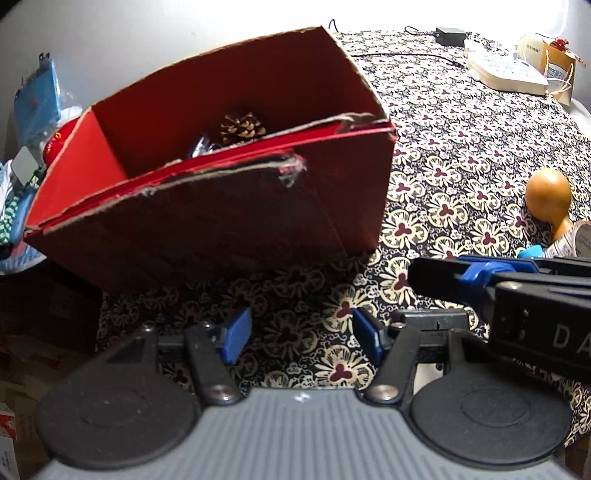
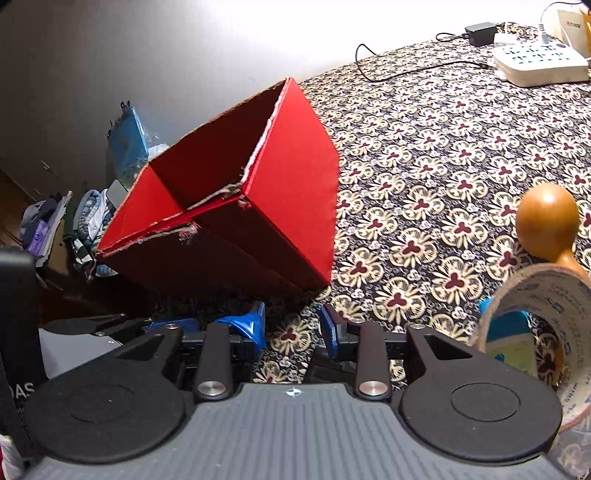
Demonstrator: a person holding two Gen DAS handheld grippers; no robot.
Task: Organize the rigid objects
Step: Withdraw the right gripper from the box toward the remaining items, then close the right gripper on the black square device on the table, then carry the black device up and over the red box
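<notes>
A red cardboard box [image 1: 229, 221] stands open on the patterned tablecloth [image 1: 461, 155]; it also shows in the right wrist view [image 2: 288, 206]. Inside it lie a pine cone [image 1: 243, 127] and a shiny wrapped item [image 1: 201, 147]. A brown gourd [image 1: 548, 195] lies to the right, also in the right wrist view [image 2: 546, 221]. A roll of tape [image 2: 546, 332] stands by a small blue item [image 2: 509, 339]. My left gripper [image 1: 301, 334] is open and empty in front of the box. My right gripper [image 2: 293, 326] is open and empty, beside the left one.
A white power strip [image 2: 541, 68] with a black adapter [image 2: 480, 33] and cable lies at the far right of the table. A paper bag [image 1: 559, 70] stands behind it. Clothes and a blue pack [image 2: 129, 144] pile up beyond the table's left edge.
</notes>
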